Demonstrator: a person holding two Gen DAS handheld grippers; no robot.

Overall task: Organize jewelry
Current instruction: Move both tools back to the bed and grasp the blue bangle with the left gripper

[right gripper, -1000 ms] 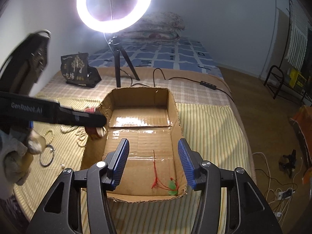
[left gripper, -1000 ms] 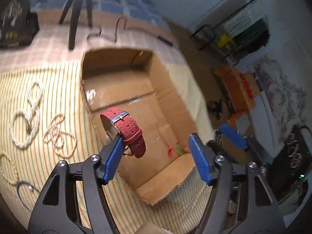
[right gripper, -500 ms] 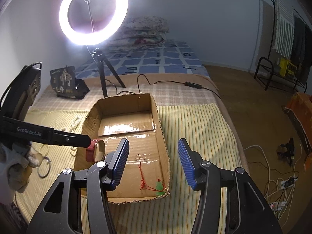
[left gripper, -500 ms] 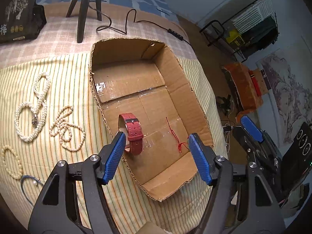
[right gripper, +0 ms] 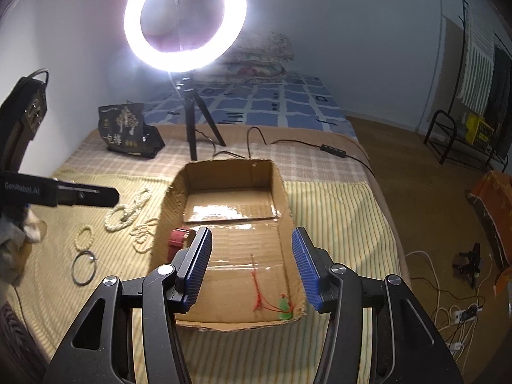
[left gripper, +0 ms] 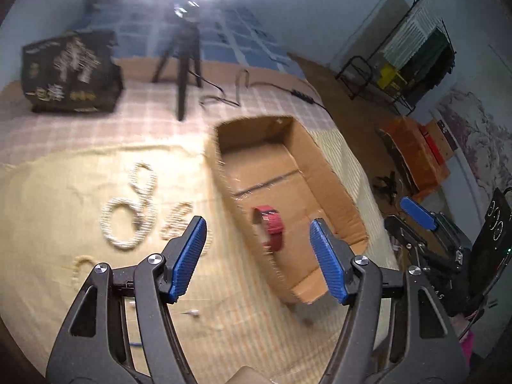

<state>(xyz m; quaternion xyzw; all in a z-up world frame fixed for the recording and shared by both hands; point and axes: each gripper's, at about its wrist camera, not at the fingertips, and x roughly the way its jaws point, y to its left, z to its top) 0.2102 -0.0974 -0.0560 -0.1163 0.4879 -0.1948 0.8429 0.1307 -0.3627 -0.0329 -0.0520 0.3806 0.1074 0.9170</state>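
A red-strapped watch (left gripper: 272,224) lies inside the open cardboard box (left gripper: 332,179), by its left wall; it also shows in the right wrist view (right gripper: 179,238). A red cord with a green pendant (right gripper: 272,300) lies in the box (right gripper: 288,204) near its front right corner. Pearl necklaces (left gripper: 131,211) (right gripper: 128,211), a pearl bracelet (right gripper: 84,238) and a metal bangle (right gripper: 84,267) lie on the striped cloth left of the box. My left gripper (left gripper: 257,259) is open and empty, above the cloth at the box's left wall. My right gripper (right gripper: 252,267) is open and empty over the box's front.
A lit ring light on a tripod (right gripper: 185,22) stands behind the box with its cable (right gripper: 332,150) trailing right. A black gift box (right gripper: 128,131) sits at the back left. The bed edge drops to the floor on the right, with cables (right gripper: 448,304).
The watch left my left gripper and now lies in the box. My left gripper has pulled back to the left, away from the box. My right gripper stays open over the box.
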